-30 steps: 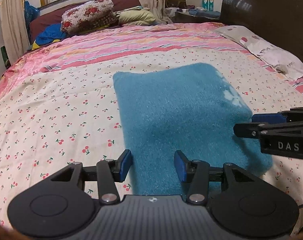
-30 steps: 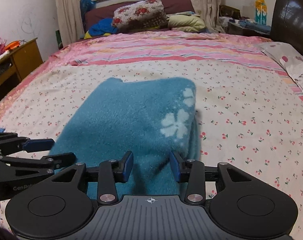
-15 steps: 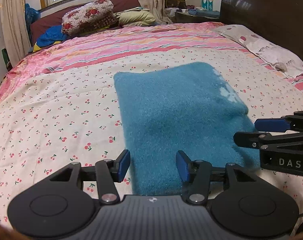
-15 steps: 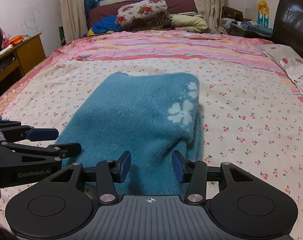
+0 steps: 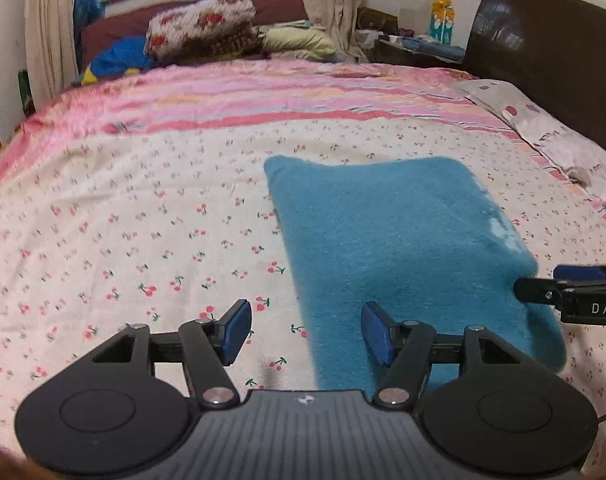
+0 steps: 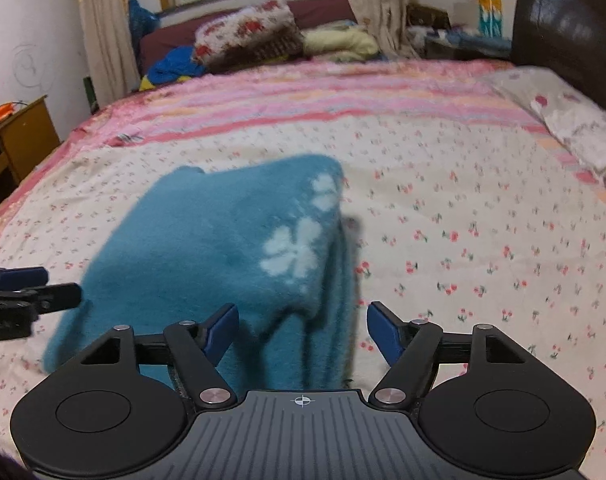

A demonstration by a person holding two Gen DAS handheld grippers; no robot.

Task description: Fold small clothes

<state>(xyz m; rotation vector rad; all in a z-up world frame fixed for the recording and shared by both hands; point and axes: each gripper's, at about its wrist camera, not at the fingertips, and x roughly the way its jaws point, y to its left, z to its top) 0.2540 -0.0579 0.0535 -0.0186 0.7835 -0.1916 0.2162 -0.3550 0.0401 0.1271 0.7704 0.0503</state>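
A folded teal fleece garment (image 5: 403,248) with white flower marks lies flat on the cherry-print bedsheet (image 5: 143,240). It also shows in the right wrist view (image 6: 223,248). My left gripper (image 5: 305,330) is open and empty, hovering over the garment's near left edge. My right gripper (image 6: 303,330) is open and empty, hovering over the garment's near right edge. Each gripper's tips show in the other's view: the right gripper (image 5: 559,286) at the garment's right side, the left gripper (image 6: 39,286) at its left side.
A pink striped cover (image 5: 283,92) lies across the far bed. Pillows and bedding (image 5: 207,36) are piled by the window. A dark headboard (image 5: 551,60) and spotted pillow (image 5: 543,128) stand at right. A wooden desk (image 6: 19,136) stands at left.
Both grippers have opened wider and drawn back a little from the garment. The garment lies still in its folded shape.
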